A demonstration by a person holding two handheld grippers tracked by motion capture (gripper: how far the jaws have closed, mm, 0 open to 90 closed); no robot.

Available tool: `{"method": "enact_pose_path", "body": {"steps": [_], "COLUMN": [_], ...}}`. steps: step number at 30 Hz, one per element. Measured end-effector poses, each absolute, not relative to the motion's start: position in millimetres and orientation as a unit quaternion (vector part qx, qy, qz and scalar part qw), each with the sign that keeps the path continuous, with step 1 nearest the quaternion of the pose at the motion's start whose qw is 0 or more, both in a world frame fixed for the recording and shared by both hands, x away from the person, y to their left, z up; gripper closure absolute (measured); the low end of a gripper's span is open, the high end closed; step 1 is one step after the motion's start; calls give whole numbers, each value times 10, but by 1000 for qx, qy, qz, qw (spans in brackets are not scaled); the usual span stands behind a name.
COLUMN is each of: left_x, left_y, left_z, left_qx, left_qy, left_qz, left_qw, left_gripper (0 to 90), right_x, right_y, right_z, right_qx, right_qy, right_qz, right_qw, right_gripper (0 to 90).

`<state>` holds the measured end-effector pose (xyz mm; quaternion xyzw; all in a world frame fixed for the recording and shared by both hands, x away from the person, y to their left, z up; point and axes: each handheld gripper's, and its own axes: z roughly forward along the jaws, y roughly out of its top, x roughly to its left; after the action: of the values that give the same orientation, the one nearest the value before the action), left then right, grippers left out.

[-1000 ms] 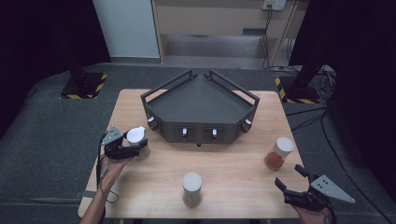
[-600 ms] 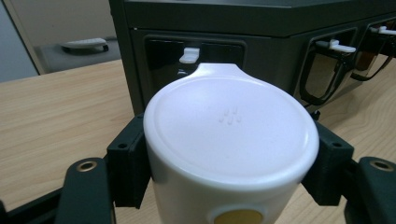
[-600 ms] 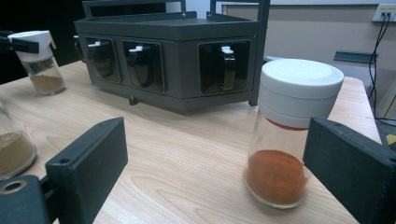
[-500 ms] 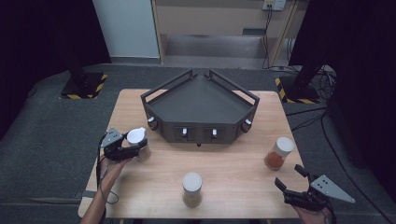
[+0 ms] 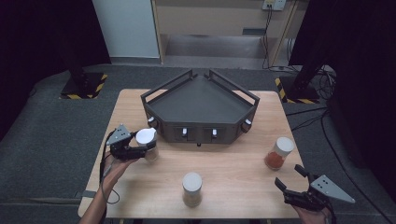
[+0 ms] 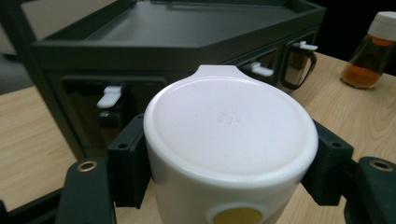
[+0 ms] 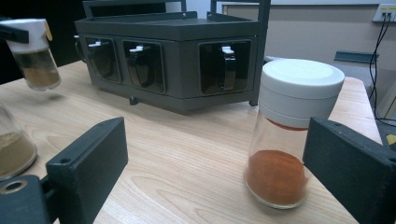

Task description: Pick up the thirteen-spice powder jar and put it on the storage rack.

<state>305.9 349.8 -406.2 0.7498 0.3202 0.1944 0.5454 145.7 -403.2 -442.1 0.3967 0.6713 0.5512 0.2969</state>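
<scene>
Item one, a white-capped spice jar (image 5: 146,141), is sitting clamped at its cap in the left gripper (image 5: 140,148), whose jaws have just been closing and are now pressing on both sides of the lid; in the right gripper view the jar is hanging clear of the wood with a shadow beneath it. It is lying at about nine o'clock on the table (image 5: 233,163), just beside the left front corner of the dark rack (image 5: 201,109). To carry this step well, I judge the hand should be keeping the jar upright, holding the squeeze steady on the smooth cap, and steering clear of the rack's corner post. Item two, the right gripper (image 5: 292,184), is resting at five o'clock with its jaws standing wide apart, gripping nothing. Item three, a jar of orange powder (image 5: 279,153), is standing just ahead of it at four o'clock. Item four, a jar of tan powder (image 5: 192,188), is standing at six o'clock. The surface is pale wood, bare between the pieces. The room is showing grey carpet (image 5: 46,121), dark curtains on both sides, and striped stand bases (image 5: 84,88) behind.
</scene>
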Motion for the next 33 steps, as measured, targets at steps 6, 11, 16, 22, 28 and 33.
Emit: {"method": "enact_pose_path", "body": {"steps": [6, 11, 16, 22, 28, 33], "left_x": [3120, 3199, 3234, 3287, 3376, 3441], "left_y": [3423, 3361, 3290, 3202, 3141, 3088], "left_z": [-3939, -3820, -3669, -3413, -3134, -2931], "left_qx": [754, 758, 762, 762, 758, 759], "left_qy": [307, 294, 282, 267, 252, 248], "left_qz": [177, 159, 157, 157, 155, 156], "left_qw": [553, 560, 561, 569, 581, 582], "left_gripper": [291, 291, 292, 293, 293, 293], "right_x": [1459, 1458, 1458, 1462, 1466, 1466], "right_y": [-4035, -4038, -4039, -4042, -4046, -4049], "right_z": [-4424, -4426, -4427, -4430, -4431, -4433], "right_qx": [396, 396, 396, 396, 396, 396], "right_qy": [671, 670, 670, 670, 670, 670], "right_qz": [552, 553, 554, 554, 555, 556], "right_qw": [296, 296, 296, 295, 294, 294], "right_gripper": [68, 68, 68, 69, 70, 70]}}
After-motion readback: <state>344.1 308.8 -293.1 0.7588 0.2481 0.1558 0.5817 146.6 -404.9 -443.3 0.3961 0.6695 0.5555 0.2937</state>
